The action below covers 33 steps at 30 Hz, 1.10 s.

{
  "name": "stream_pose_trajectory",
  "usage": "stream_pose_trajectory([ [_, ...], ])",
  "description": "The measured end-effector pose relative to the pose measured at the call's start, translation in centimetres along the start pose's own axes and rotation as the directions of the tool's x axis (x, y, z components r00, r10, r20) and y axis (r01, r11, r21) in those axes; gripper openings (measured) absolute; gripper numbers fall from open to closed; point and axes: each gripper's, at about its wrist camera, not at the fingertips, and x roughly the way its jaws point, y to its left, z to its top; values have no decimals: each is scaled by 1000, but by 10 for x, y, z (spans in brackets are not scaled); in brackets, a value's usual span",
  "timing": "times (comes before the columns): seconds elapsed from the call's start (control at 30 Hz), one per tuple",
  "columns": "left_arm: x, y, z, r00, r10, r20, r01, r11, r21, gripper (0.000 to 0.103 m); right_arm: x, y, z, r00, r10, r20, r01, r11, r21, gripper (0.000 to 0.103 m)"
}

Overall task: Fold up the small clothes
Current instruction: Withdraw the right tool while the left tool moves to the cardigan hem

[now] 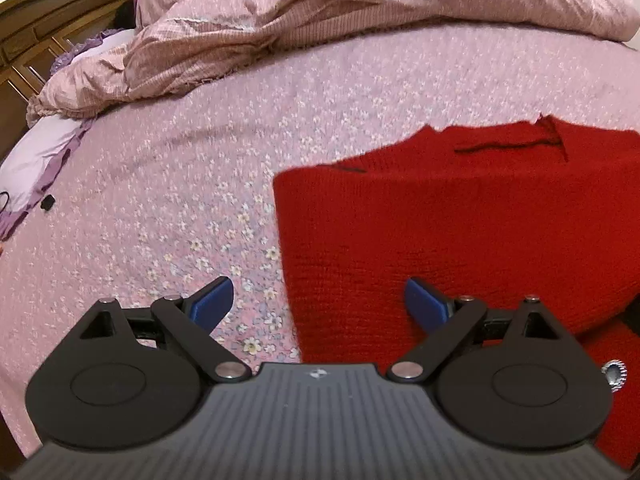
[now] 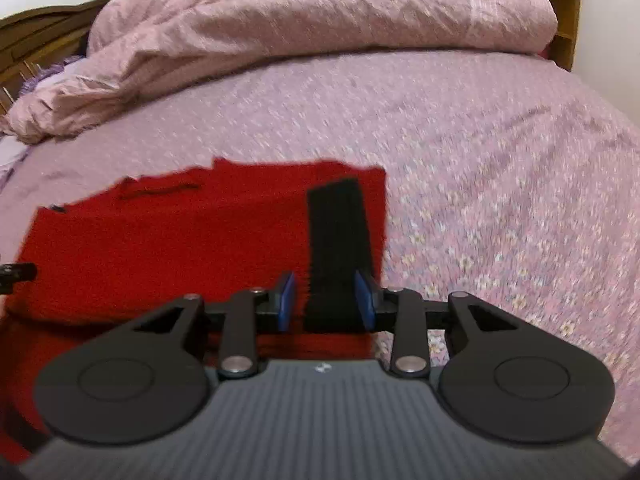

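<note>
Red knit garment (image 1: 460, 232) flat, squared, on floral cotton bedspread (image 1: 200, 168).

Red knit garment (image 1: 460, 232) is lying flat on the bed (image 1: 180, 184), folded into a rough rectangle, far edge jagged and uneven. Black strip (image 2: 340, 248) is lying on its right side, running from near edge toward far edge.

A bed (image 1: 320, 112) spread with a pink, flower-printed sheet carries a flat red knitted garment (image 1: 460, 232).

A crumpled pink duvet (image 1: 320, 12) lies heaped along the far side; a lilac pillow (image 1: 36, 160) rests near the wooden headboard (image 1: 48, 20), with a small black object (image 1: 48, 203) just beside it.
</note>
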Motion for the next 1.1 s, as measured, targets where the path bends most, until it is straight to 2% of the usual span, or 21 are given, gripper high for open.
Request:
stream_pose_trajectory([
  [0.03,2,0,-1,1000,3,2,-3,1000,-7,97,4,-2,-4,1000,-4,27,3,1000,3,37],
  [0.1,2,0,-1,1000,8,8,-8,1000,-15,97,12,-4,-10,999,-20,50,18,1000,24,50],
  [0.13,2,1,0,1000,8,4,-8,1000,-22,97,15,-10,-13,999,-16,42,12,997,77,56],
  [0.2,-3,4,0,1000,5,2,-5,999,-38,97,16,-26,-15,998,31,54,-42,973,225,56],
  [0.3,-16,7,-3,1000,23,15,-22,999,-26,97,7,-31,-16,997,46,63,-62,963,263,57],
  [0.4,-33,11,-9,999,36,28,-36,999,-22,97,-6,-30,-17,996,42,74,-60,960,273,57],
  [0.57,-62,25,-26,1000,9,22,-7,998,-65,97,-39,-27,-24,994,40,97,-64,965,255,57],
  [0.77,-95,36,-52,999,37,11,-36,995,-96,97,-82,-23,-40,995,41,87,-58,977,204,58],
  [0.93,-119,46,-80,1000,12,-6,-13,988,-151,97,-111,-22,-59,996,44,74,-58,979,195,58],
  [1.1,-138,53,-103,1000,26,-9,-27,989,-149,97,-133,-20,-79,998,34,56,-43,984,174,58],
])
